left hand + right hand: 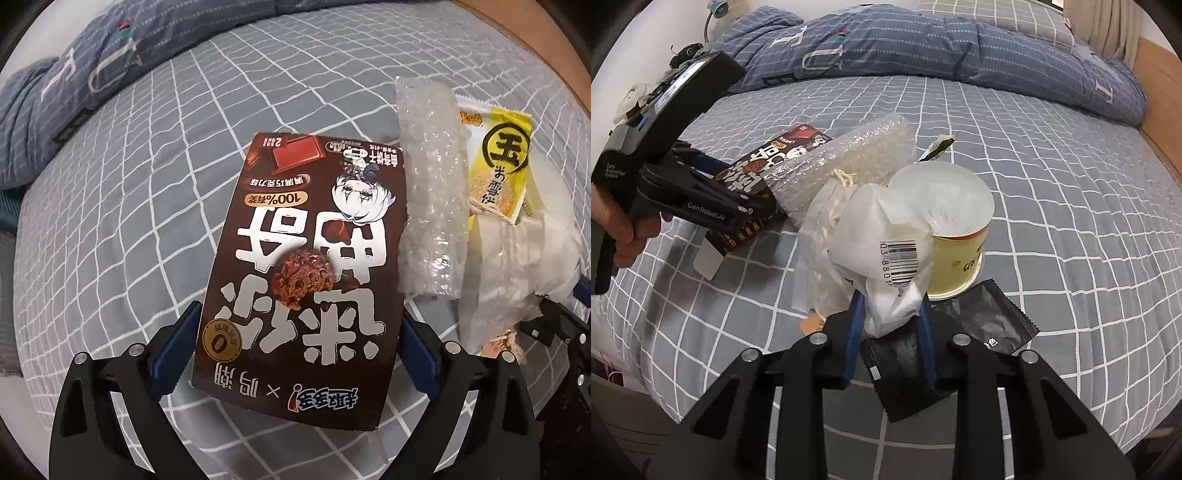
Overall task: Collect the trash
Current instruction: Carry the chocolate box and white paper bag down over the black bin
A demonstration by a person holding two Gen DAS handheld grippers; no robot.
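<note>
Lying on a grey grid-patterned bedsheet (155, 155) is a cluster of trash. The left gripper (299, 343) has its blue pads against both edges of a brown chocolate cookie box (306, 266), gripping it. To the right of the box lie a roll of bubble wrap (428, 192) and a yellow snack wrapper (498, 162). The right gripper (892, 332) is clamped on a crumpled white plastic bag (886, 240) bearing a barcode, above a black sachet (990, 325) and just near of a yellow cup (960, 258). A blue quilt (923, 48) lies at the far side.

grey white-checked bedsheet (1052, 184); rumpled blue lettered quilt (923, 44), wooden bed frame (1156, 85), lamp (714, 9)
</note>
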